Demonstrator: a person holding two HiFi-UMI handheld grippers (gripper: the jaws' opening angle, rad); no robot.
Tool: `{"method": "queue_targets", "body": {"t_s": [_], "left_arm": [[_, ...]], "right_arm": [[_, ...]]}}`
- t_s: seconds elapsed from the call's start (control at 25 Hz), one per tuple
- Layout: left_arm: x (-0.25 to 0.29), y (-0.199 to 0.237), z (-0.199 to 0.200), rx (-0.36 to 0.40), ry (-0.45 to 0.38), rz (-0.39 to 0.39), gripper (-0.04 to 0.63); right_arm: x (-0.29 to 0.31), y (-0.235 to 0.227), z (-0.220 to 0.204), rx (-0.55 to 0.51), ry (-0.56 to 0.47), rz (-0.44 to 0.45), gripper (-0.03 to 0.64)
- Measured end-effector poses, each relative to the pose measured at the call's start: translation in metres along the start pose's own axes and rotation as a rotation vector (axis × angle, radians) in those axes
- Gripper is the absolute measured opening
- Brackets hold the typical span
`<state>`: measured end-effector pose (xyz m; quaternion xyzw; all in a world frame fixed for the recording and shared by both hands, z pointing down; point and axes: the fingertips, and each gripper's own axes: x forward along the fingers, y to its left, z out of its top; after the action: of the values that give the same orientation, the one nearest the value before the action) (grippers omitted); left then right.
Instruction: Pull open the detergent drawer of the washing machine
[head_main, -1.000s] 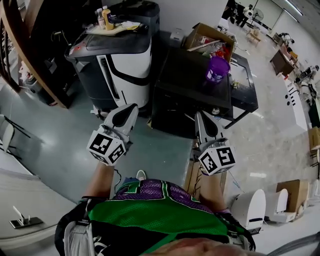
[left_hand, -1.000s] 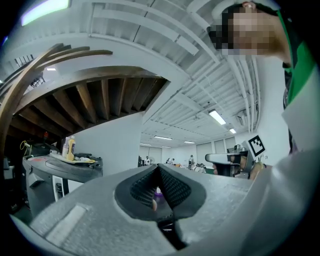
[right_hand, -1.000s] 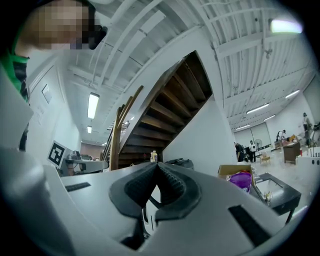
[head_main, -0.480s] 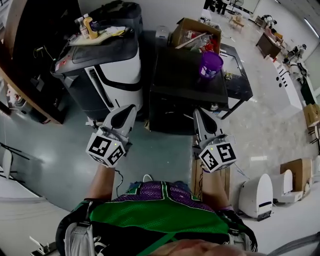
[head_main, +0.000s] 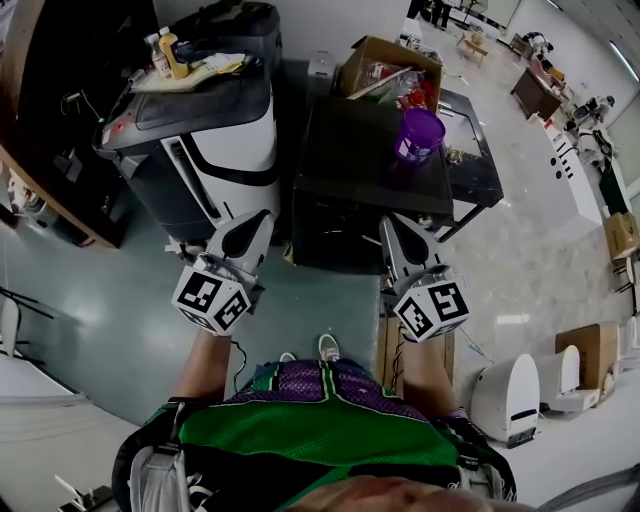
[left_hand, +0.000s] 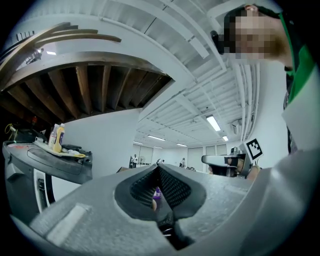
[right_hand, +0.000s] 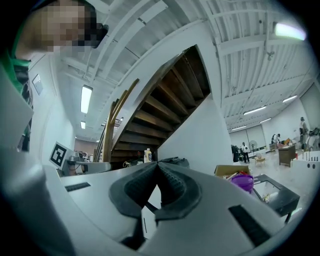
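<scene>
A black box-shaped machine (head_main: 365, 165) stands on the floor just ahead of me; its dark front (head_main: 335, 235) faces me and I cannot make out a drawer on it. My left gripper (head_main: 262, 220) is shut and empty, held level in front of the gap between this machine and the white-and-dark one (head_main: 215, 130) to its left. My right gripper (head_main: 388, 224) is also shut and empty, its tips close to the black machine's lower front right. In the left gripper view the jaws (left_hand: 159, 169) meet at the tip; likewise in the right gripper view (right_hand: 157, 165).
A purple cup (head_main: 420, 135) stands on the black machine's top. Bottles (head_main: 165, 50) and clutter lie on the white-and-dark machine. Behind is an open cardboard box (head_main: 390, 70), with a dark staircase (head_main: 40, 120) at left. A white device (head_main: 510, 400) and wooden board (head_main: 390, 350) are on the floor at right.
Both grippers have moved forward toward the machines, which now sit closer and lower in the head view. A shoe has appeared below, between the arms. The jaws stay shut.
</scene>
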<state>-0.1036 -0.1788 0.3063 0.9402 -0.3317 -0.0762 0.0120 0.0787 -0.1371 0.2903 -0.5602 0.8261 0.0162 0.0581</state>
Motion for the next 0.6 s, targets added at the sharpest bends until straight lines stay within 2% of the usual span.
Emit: {"method": "queue_targets", "body": {"t_s": [0.16,0.24,0.32,0.44,0.52,0.6], "left_arm": [[0.009,-0.002,0.004,0.016,-0.001,0.000,0.015],[0.013,-0.001,0.005,0.020,-0.002,0.000,0.015],[0.016,-0.001,0.003,0.022,-0.001,-0.004,0.015],[0.019,-0.001,0.001,0.020,0.006,-0.009,0.015],[0.020,-0.002,-0.002,0.017,0.011,-0.014,0.017],[0.019,-0.003,-0.006,0.016,0.017,-0.021,0.017]], "right_arm": [[0.014,-0.007,0.001,-0.010,-0.011,0.043,0.003],[0.022,-0.007,-0.003,-0.007,0.008,0.070,0.108],[0.028,-0.004,-0.008,-0.015,0.023,0.101,0.131],[0.036,0.001,-0.016,-0.004,0.035,0.157,0.253],[0.041,0.004,-0.024,0.023,0.049,0.196,0.283],[0.046,0.004,-0.032,0.053,0.058,0.208,0.285]]}}
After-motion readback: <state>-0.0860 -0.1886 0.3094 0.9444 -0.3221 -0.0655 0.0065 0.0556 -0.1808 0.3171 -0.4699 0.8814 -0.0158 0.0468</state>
